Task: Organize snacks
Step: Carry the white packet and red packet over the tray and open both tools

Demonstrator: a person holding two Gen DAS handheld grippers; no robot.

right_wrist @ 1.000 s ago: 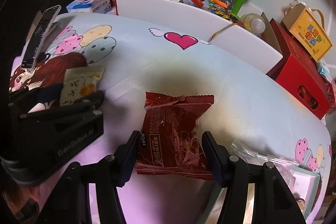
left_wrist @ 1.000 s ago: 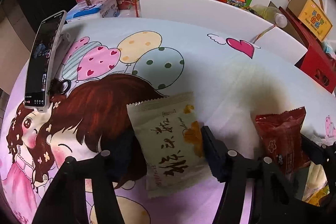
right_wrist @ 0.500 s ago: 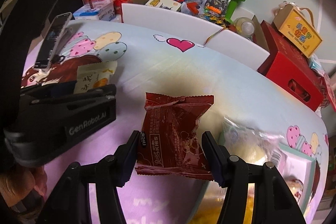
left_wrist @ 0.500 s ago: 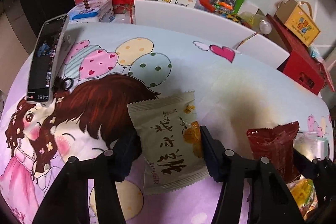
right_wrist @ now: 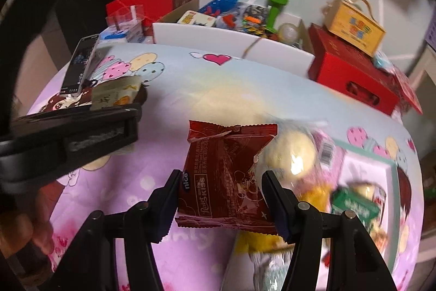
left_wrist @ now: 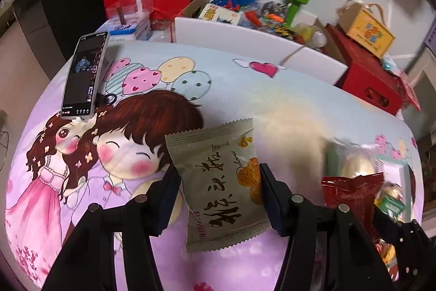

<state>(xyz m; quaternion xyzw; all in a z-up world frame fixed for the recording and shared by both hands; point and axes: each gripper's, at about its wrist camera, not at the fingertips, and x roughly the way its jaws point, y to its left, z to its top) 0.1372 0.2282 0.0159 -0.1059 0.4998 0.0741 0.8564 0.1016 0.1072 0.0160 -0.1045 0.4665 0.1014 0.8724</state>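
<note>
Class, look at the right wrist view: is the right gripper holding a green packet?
No, the right gripper is shut on a dark red snack packet, its fingers pressing both sides.

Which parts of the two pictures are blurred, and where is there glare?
Left wrist view: the beige snack packet is sharp, while the snacks at the right edge are smeared. Right wrist view: the red snack packet is sharp, the snack pile beside it is motion-blurred, with glare on a clear wrapper.

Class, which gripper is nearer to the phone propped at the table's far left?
Left. The left gripper, clamping the beige snack packet, sits closer to the phone; the right gripper, holding the red snack packet, is farther right.
</note>
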